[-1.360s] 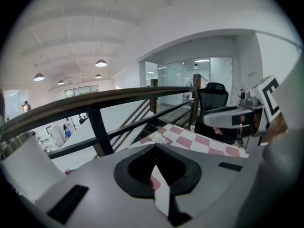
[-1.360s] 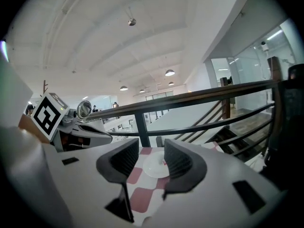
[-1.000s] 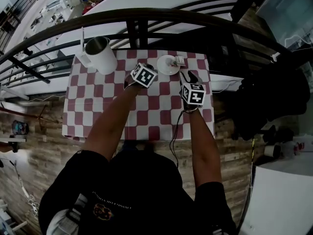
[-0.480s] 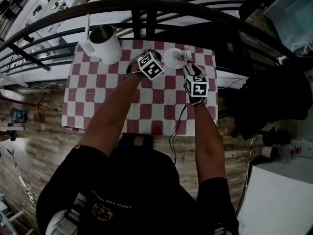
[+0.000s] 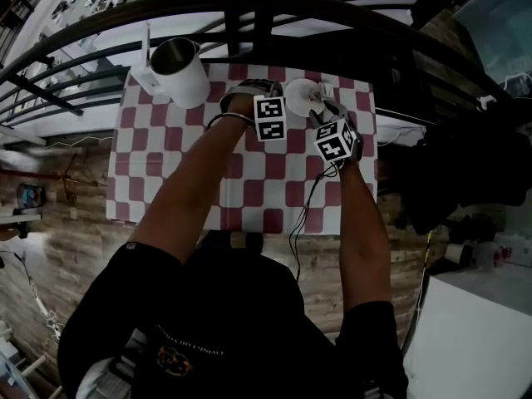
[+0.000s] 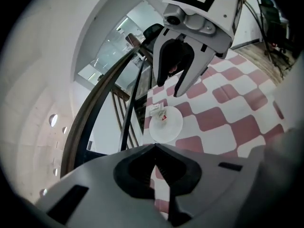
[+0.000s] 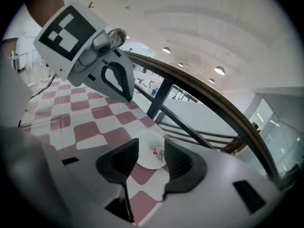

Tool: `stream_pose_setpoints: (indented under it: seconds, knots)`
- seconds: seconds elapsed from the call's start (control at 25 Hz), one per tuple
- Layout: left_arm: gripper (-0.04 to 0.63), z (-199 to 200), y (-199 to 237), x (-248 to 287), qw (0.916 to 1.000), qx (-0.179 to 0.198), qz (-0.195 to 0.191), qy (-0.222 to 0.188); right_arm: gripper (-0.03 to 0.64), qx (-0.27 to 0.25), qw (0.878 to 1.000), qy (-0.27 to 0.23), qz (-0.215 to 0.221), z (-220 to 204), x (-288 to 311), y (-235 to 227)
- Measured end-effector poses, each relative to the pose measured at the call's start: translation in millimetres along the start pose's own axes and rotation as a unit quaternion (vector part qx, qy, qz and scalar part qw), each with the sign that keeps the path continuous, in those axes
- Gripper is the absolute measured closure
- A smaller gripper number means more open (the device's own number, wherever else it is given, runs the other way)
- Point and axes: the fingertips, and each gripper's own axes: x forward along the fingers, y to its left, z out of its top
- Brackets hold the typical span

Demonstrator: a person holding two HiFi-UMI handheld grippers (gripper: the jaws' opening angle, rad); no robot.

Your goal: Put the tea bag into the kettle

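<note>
The tea bag (image 5: 321,92) lies on a small white saucer (image 5: 298,98) near the far edge of a table (image 5: 166,181) covered with a red-and-white checked cloth, close to a dark railing (image 5: 249,7) that runs along that edge. It is a pale paper packet with a red mark, and it rests toward the saucer's rim on the railing side. The kettle (image 5: 184,77), white outside and metal inside, stands upright and open at the top on the far left corner of the table, well apart from the saucer. In its own view the left gripper (image 6: 154,148) has its claw closed, the two jaws meeting at their tips with nothing between them. It looks across at the saucer, and in the head view it sits between the kettle and the saucer, just beside the saucer. The right gripper (image 7: 151,146) has its claw open, the jaws standing apart and empty. Its own view looks through the gap onto the saucer and the tea bag, which lie a little beyond the tips, untouched. In the head view this gripper is near the saucer on the person's side, its marker cube tilted. A thin black cable (image 5: 301,219) trails from it across the cloth and over the near table edge.
</note>
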Motion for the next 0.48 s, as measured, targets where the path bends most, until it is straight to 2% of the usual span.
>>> stream_pose_setpoints:
  seconds: [0.2, 0.48]
  knots:
    - [0.597, 8, 9, 14, 0.9997, 0.010, 0.005, -0.020, 0.439, -0.052, 0.998, 0.025, 0.012, -8, 20, 10]
    - [0.597, 14, -5, 37, 0.9969, 0.038, -0.049, -0.047, 0.439, -0.051, 0.997, 0.043, 0.025, -14, 43, 9]
